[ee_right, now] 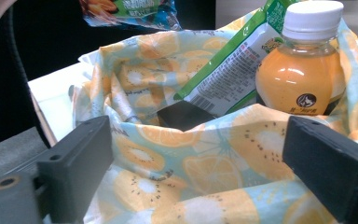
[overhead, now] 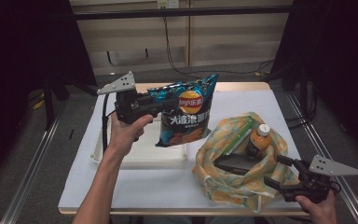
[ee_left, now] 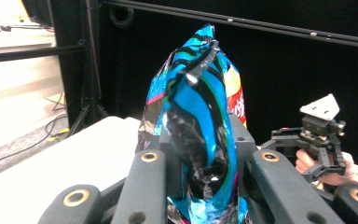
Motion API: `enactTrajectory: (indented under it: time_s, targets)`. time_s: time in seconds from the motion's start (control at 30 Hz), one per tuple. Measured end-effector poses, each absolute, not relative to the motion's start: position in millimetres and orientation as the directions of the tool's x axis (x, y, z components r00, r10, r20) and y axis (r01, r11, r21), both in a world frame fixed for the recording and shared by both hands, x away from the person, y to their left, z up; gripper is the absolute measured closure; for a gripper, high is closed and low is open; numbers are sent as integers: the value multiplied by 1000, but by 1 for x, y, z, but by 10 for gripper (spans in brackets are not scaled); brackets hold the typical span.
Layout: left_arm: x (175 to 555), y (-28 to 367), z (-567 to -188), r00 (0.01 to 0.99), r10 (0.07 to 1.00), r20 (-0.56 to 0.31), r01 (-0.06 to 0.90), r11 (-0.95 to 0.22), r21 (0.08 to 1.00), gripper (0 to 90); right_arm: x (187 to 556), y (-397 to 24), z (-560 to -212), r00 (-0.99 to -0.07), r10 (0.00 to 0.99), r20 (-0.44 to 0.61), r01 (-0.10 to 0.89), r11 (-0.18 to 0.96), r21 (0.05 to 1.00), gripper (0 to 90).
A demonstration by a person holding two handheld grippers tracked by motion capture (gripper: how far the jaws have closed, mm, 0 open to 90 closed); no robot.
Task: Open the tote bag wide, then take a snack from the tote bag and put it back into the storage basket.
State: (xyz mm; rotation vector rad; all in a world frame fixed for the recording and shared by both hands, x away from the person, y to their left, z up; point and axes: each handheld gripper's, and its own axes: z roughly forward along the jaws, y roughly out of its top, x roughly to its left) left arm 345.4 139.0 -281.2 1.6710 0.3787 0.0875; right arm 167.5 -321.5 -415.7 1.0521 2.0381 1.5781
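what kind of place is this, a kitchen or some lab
Likely a lab or recording setup, not a kitchen: a white-covered table ringed by dark curtains, loose cables on the floor, and a metal rail overhead.

White tray (overhead: 137, 158) on table (overhead: 135, 186) w/ white cloth; cables on floor (overhead: 177, 65) behind.

In the left gripper view, the lower end of the glossy blue crisp bag (ee_left: 200, 130) is cut off by the bottom edge, and its printed front is turned away. In the right gripper view, the citrus-print fabric bag (ee_right: 191, 168) hides the base of the orange juice bottle (ee_right: 298, 79), most of a flat black box (ee_right: 182, 114) and the foot of a green-and-white packet (ee_right: 233, 70). The shallow white plastic tray (overhead: 121, 156) near the bench's left edge lies partly behind the forearm and crisp bag.
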Motion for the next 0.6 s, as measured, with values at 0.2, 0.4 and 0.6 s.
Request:
enactTrajectory:
  time_s: [0.2, 0.4, 0.6]
  targets:
    - [355, 154, -287, 927, 327, -183, 220, -81, 972, 743, 167, -324, -417, -664, 731, 162, 342, 104, 934, 80]
    - [365, 164, -293, 920, 340, -193, 235, -85, 968, 743, 168, -323, -417, -665, 728, 165, 348, 107, 931, 88]
    - [377, 175, -302, 900, 383, -207, 261, -92, 961, 742, 168, -323, -417, -669, 724, 167, 352, 111, 930, 95]
